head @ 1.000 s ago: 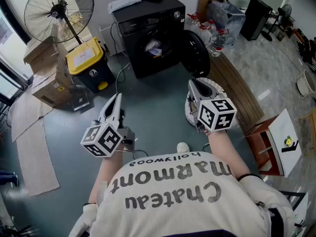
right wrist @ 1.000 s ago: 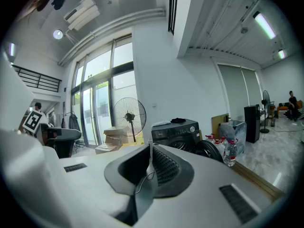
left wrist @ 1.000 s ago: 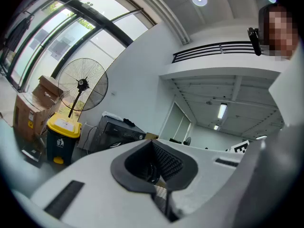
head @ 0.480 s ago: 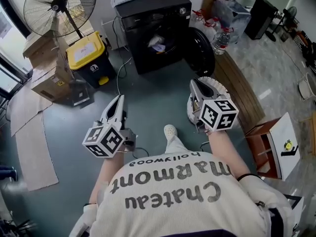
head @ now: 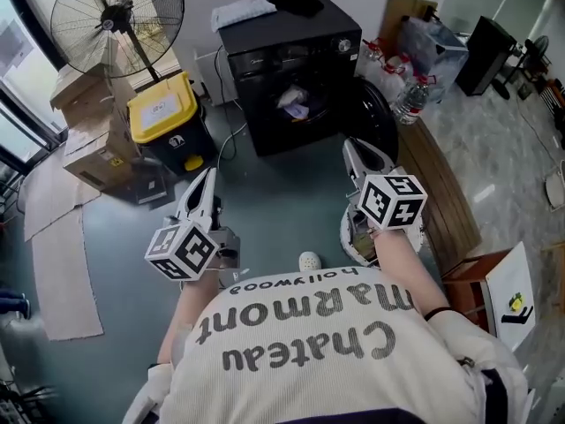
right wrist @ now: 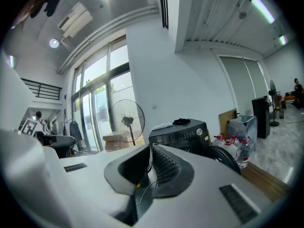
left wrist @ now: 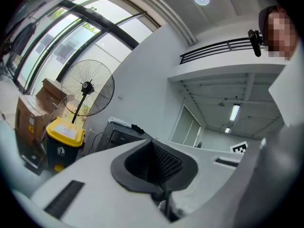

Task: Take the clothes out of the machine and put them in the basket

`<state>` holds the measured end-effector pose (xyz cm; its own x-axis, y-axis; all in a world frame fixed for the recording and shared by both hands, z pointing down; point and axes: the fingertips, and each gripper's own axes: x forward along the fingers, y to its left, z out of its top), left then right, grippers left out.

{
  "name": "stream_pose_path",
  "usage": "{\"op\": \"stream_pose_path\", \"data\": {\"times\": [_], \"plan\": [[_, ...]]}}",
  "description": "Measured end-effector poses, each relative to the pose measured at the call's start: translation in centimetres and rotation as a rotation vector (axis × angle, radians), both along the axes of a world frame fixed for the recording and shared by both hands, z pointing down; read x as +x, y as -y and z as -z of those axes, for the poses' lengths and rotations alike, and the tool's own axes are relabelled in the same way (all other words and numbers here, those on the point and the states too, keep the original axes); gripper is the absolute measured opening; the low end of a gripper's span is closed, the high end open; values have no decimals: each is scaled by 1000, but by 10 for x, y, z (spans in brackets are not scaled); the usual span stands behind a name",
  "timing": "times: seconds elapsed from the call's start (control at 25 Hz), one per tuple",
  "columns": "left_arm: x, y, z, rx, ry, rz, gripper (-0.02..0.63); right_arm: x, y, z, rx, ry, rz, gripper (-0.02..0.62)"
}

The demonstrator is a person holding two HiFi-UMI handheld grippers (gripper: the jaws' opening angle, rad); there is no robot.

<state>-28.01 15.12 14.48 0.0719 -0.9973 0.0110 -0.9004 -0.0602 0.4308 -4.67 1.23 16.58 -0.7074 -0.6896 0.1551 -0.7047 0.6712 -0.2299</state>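
Inside the black machine (head: pixel 291 56), crumpled pale clothes (head: pixel 296 104); left claw (head: pixel 209 177), right claw (head: pixel 351 147) pressed together.

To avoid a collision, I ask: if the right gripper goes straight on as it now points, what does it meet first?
Probably the front of the washing machine, near its opening; until there the right gripper seems to have a free way.

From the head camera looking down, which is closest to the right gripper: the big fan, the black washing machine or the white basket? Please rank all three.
1. White basket: on the floor just below the right gripper.
2. Black washing machine: ahead, slightly left.
3. Fan: far left, at the back.
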Motion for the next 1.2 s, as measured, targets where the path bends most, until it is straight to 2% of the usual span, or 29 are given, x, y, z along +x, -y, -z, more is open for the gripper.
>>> {"op": "stream_pose_path", "data": {"times": [0.12, 0.24, 0.48, 0.8, 1.0, 1.2], "plan": [[-3, 42, 11, 11, 37, 3, 8, -8, 48, 11, 0, 2, 9, 40], [-3, 81, 16, 29, 32, 3, 8, -14, 94, 16, 15, -6, 30, 40], [-14, 145, 7, 53, 6, 61, 8, -30, 167, 10, 25, -5, 78, 40], [-13, 197, -42, -48, -14, 37, 8, -53, 208, -54, -72, -54, 141, 40], [-33, 240, -60, -82, -28, 39, 8, -76, 235, -75, -108, -78, 173, 40], [-54, 304, -79, -120, -47, -19, 8, -105, 283, -96, -154, -100, 159, 40]]}}
